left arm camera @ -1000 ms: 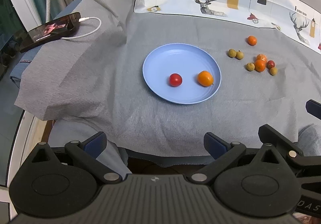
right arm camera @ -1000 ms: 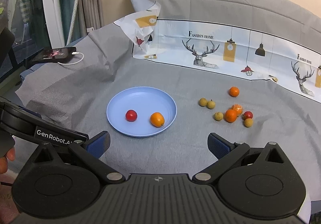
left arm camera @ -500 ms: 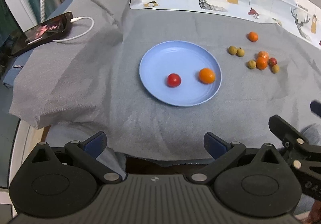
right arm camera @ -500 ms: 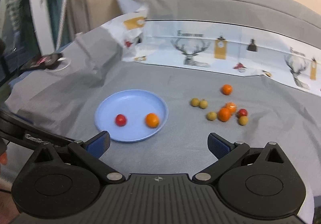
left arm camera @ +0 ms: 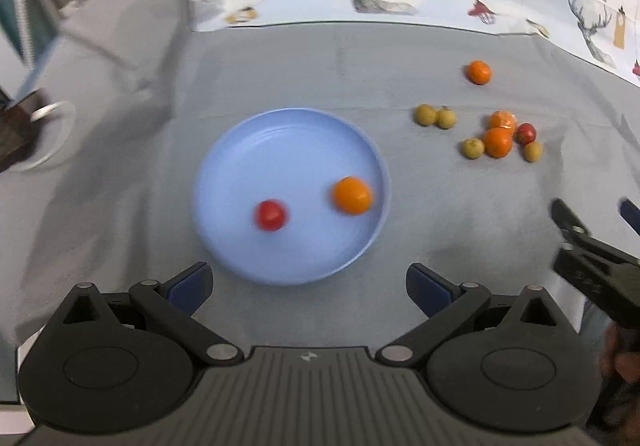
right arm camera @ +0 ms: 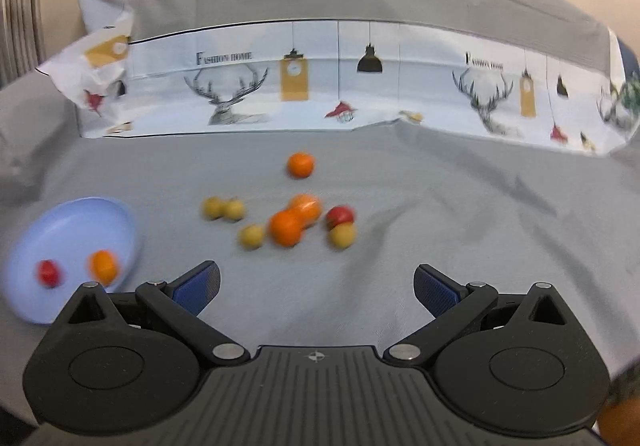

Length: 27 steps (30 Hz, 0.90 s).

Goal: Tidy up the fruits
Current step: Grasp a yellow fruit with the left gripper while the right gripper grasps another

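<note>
A light blue plate [left arm camera: 248, 150] lies on the grey cloth and holds a red tomato [left arm camera: 271, 215] and an orange fruit [left arm camera: 353, 195]. The plate also shows at the left of the right wrist view [right arm camera: 76, 222]. A loose cluster of small fruits lies to its right: oranges [right arm camera: 285, 227], yellow-green fruits [right arm camera: 222, 208] and a red one [right arm camera: 339, 215], with one orange [right arm camera: 300, 165] apart behind. My left gripper [left arm camera: 308, 280] is open and empty just before the plate. My right gripper [right arm camera: 316, 282] is open and empty, a short way before the cluster; it also shows in the left wrist view [left arm camera: 596, 222].
A printed paper sheet with deer and lamps [right arm camera: 360, 86] stands up along the back of the cloth. A phone with a white cable [left arm camera: 24, 126] lies at the far left. The grey cloth [right arm camera: 460, 226] is wrinkled to the right of the fruits.
Both grippers have moved forward over the cloth. The left one is now close to the plate. The right one has swung right, toward the fruit cluster. The fruits have not moved.
</note>
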### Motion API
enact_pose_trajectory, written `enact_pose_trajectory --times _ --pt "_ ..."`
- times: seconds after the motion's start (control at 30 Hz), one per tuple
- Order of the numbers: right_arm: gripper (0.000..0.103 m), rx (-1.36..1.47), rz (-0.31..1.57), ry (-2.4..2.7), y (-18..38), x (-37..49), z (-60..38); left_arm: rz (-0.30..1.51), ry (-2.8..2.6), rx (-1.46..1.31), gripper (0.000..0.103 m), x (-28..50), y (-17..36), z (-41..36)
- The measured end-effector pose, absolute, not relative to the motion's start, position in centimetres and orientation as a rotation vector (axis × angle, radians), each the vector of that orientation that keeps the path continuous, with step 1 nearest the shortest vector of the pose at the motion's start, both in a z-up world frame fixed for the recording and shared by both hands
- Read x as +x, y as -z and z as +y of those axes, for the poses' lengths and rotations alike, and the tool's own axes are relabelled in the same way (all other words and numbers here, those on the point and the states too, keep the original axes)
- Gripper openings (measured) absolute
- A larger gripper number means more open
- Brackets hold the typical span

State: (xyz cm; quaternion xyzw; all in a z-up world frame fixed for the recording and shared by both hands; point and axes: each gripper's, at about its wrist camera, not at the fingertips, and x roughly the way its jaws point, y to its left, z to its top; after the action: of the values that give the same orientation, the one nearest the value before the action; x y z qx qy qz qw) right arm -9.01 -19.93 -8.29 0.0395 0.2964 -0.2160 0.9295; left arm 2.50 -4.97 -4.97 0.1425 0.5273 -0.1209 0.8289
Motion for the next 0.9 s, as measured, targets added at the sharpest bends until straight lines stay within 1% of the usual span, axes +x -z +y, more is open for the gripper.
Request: enact_pose_trajectory --times 0.1,0.17,0.3,0.4,0.43,0.47,0.5,0.57,0.6,0.73,0.8,0.83,0.87,0.9 --pt "0.098 -0.017 0.591 0.373 10.9 -6.6 -22.4 1.157 0.285 0.3 0.103 4.7 6.7 -8.3" --pt "0.096 -0.05 0.616 0.344 12.7 -4.9 -24.1 1.176 0.297 0.309 0.103 6.1 8.0 -10.7" --pt "0.096 0.053 0.679 0.308 15.3 -1.6 -28.1 1.189 0.323 0.348 0.103 8.6 10.6 -14.8" --pt "0.096 0.037 0.692 0.284 16.6 -0.1 -29.5 1.202 0.353 0.389 0.103 10.4 12.9 -18.1" --pt "0.094 0.024 0.696 0.278 16.9 0.3 -29.7 1.209 0.362 0.4 0.103 11.0 13.7 -19.1" --pt "0.086 0.007 0.701 0.27 17.2 0.8 -30.1 1.222 0.369 0.406 0.103 11.6 14.5 -19.9" --pt "0.08 -0.009 0.701 0.265 17.4 1.1 -30.4 1.235 0.374 0.41 0.103 12.1 15.2 -20.6" --pt "0.059 -0.023 0.684 0.264 17.3 1.2 -30.9 1.246 0.384 0.424 0.103 13.0 16.3 -21.9" --pt "0.056 -0.034 0.681 0.272 17.3 1.1 -31.0 1.243 0.391 0.434 0.103 13.2 16.7 -22.5" --pt "0.058 -0.06 0.678 0.265 17.5 1.1 -31.0 1.225 0.433 0.488 0.103 14.0 18.1 -24.8" --pt "0.057 -0.056 0.681 0.262 17.6 1.1 -31.1 1.218 0.443 0.504 0.102 14.3 18.7 -25.6" --pt "0.052 -0.034 0.683 0.257 17.5 1.1 -31.3 1.21 0.452 0.491 0.091 14.3 18.8 -25.7" --pt "0.03 -0.012 0.685 0.245 17.4 1.1 -31.6 1.207 0.477 0.46 0.065 14.3 18.6 -25.8" --pt "0.027 0.012 0.692 0.227 17.3 1.0 -31.8 1.207 0.512 0.429 0.049 14.2 18.1 -25.8"
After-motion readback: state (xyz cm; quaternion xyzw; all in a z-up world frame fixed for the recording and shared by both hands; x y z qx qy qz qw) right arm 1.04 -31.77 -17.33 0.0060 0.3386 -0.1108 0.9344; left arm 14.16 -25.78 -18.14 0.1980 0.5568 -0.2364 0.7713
